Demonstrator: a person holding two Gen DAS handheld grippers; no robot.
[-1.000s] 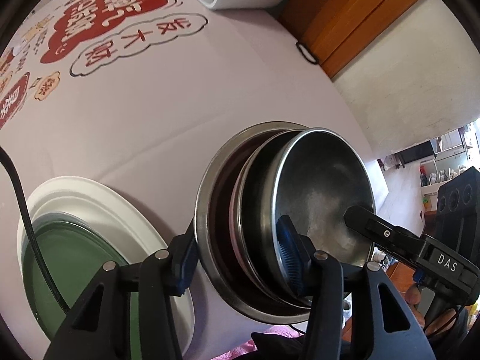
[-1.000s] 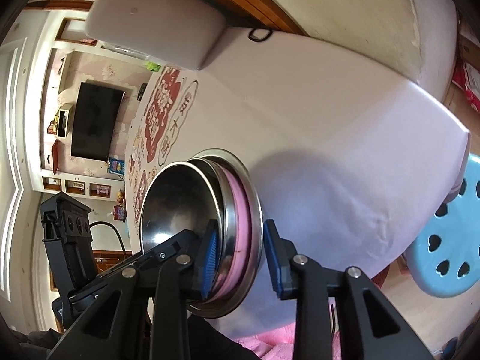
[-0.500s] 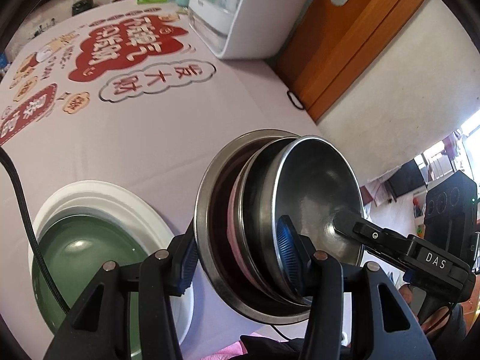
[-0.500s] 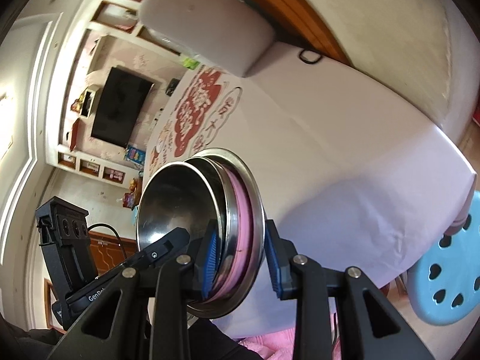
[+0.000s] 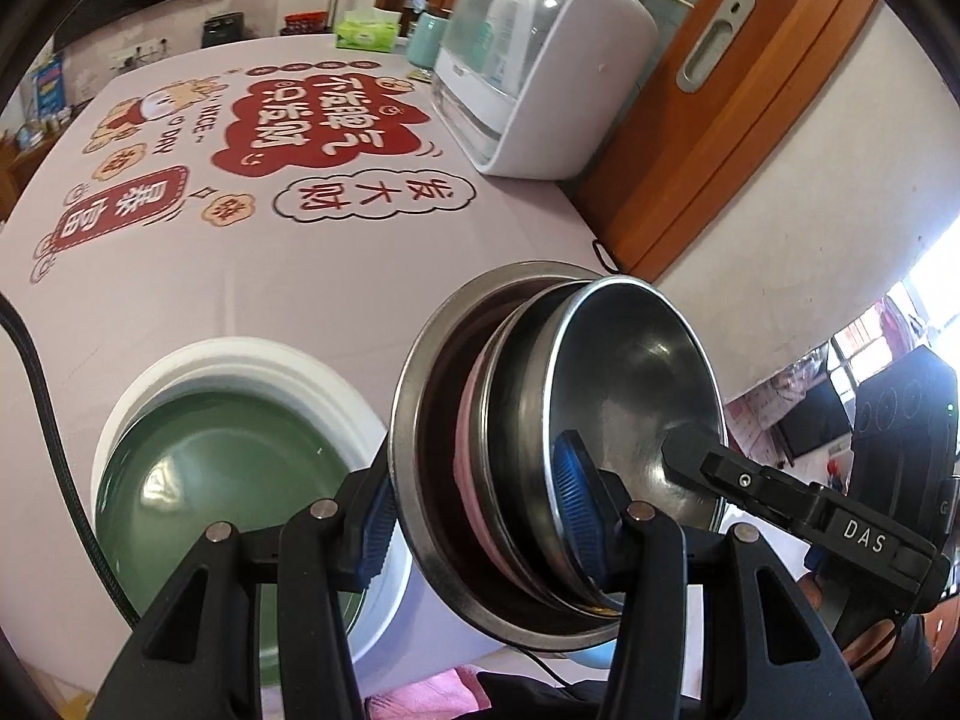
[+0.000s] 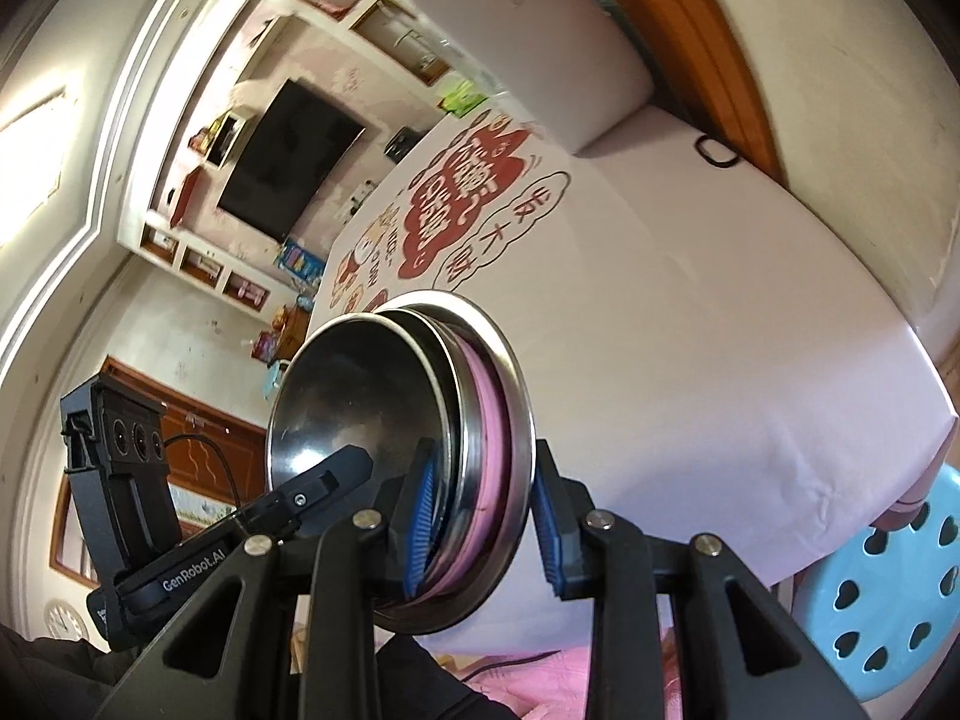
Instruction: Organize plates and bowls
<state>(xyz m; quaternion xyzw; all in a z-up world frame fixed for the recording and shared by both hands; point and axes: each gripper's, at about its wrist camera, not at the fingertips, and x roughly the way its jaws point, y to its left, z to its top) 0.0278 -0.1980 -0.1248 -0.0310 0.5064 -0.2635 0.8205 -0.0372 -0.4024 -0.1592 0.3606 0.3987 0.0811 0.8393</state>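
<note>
Both my tongs — left gripper (image 5: 480, 516), right gripper (image 6: 483, 525) — pinch the tilted nested steel-and-pink bowl stack (image 5: 600, 420), jaws part-closed; uneven pressure could let the inner bowls slide out, lower centre.

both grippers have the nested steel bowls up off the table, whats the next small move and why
Probably carry the stack of steel bowls sideways over the green plate and lower it there. The left gripper and right gripper both clamp its rims, it hangs tilted above the table, and the plate's top is bare.
</note>
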